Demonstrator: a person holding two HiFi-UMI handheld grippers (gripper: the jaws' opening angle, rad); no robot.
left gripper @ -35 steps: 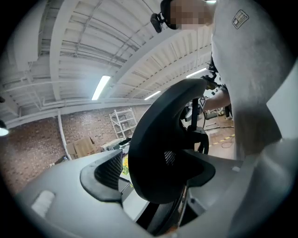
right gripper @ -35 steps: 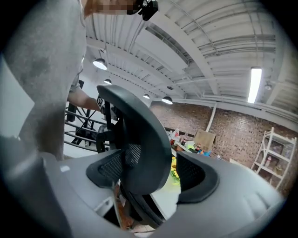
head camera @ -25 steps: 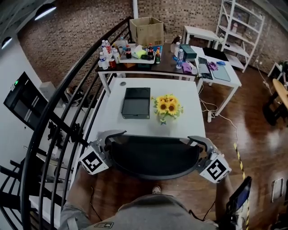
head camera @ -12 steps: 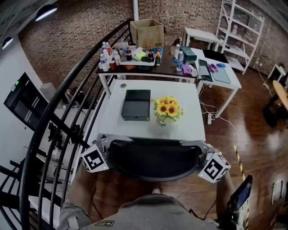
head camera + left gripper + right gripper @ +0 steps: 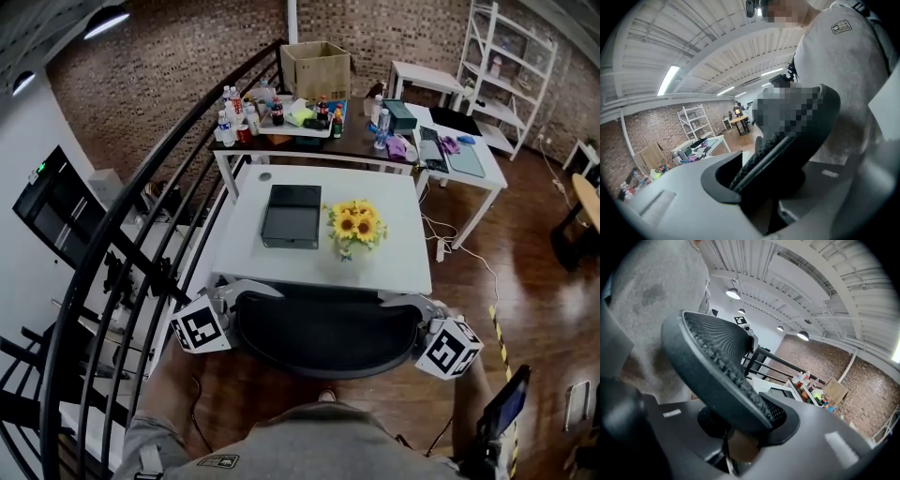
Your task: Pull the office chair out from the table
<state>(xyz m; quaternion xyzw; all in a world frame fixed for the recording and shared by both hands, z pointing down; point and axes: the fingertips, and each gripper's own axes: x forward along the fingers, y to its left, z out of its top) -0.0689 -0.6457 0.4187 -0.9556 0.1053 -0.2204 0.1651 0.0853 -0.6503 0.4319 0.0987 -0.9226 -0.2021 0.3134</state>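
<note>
Brick walls (image 5: 169, 75) and a dark wood floor (image 5: 525, 253) frame what I see from the head view, with a black railing (image 5: 141, 216) sweeping down the left side. A white table (image 5: 281, 258) sits straight ahead of me, carrying a flat black case (image 5: 291, 216) and a bunch of sunflowers (image 5: 354, 225) just beside it. Behind it stands a darker table (image 5: 361, 141) crowded with bottles, with a cardboard box (image 5: 317, 64) at its far end.

The office chair (image 5: 323, 333) is pushed in at the near edge of the white table, its curved black backrest facing me and close to the tabletop's edge. I have the left gripper (image 5: 242, 291) at the backrest's left end and the right gripper (image 5: 411, 305) at its right end, both at roughly the same height.

Both sets of jaws have just been closing. In the left gripper view the textured rim of the backrest sits between the jaws and in the black pad, so that gripper is clamped on the chair. The right gripper view shows the same at the other end: the mesh edge is seated in the pad, the jaws narrowed onto it.
</note>
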